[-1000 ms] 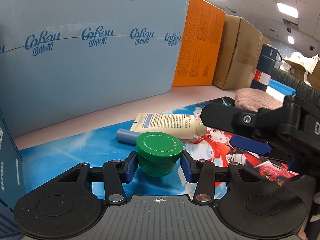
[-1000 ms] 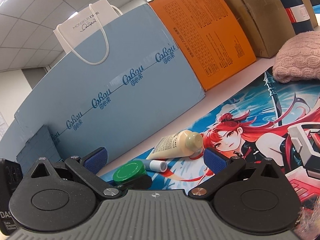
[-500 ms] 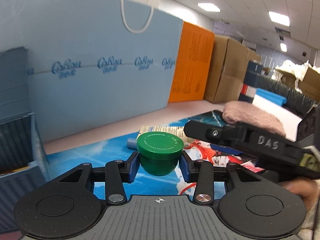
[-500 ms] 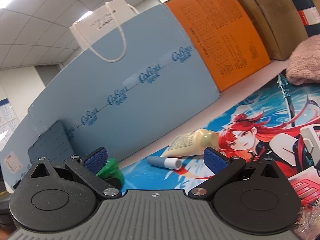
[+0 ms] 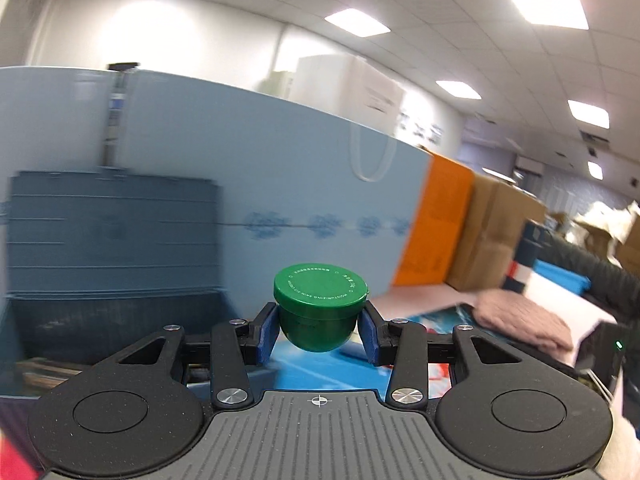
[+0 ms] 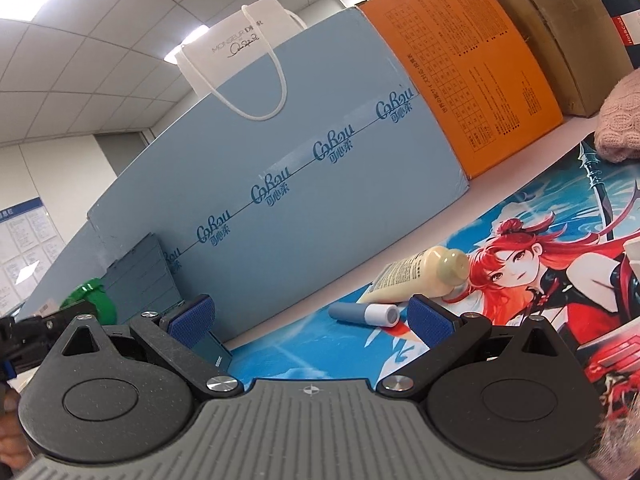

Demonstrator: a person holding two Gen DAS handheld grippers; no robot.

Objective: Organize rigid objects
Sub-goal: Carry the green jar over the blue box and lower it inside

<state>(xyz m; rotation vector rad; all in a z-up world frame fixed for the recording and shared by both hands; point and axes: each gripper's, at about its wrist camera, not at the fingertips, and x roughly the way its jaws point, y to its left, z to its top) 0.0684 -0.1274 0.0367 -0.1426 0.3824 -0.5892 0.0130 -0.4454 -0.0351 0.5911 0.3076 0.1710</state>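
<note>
The jar (image 5: 320,312) is green, with pale lettering ringing its lid. The claw pads (image 5: 267,334) are blue. The tube (image 6: 416,276) is cream; the small stick (image 6: 362,314) is blue with a white cap. The mat (image 6: 532,256) shows a red-haired anime girl on blue.

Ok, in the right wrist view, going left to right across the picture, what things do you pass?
Green jar → dark blue bin → blue-and-white stick → cream tube → pink knit.
</note>
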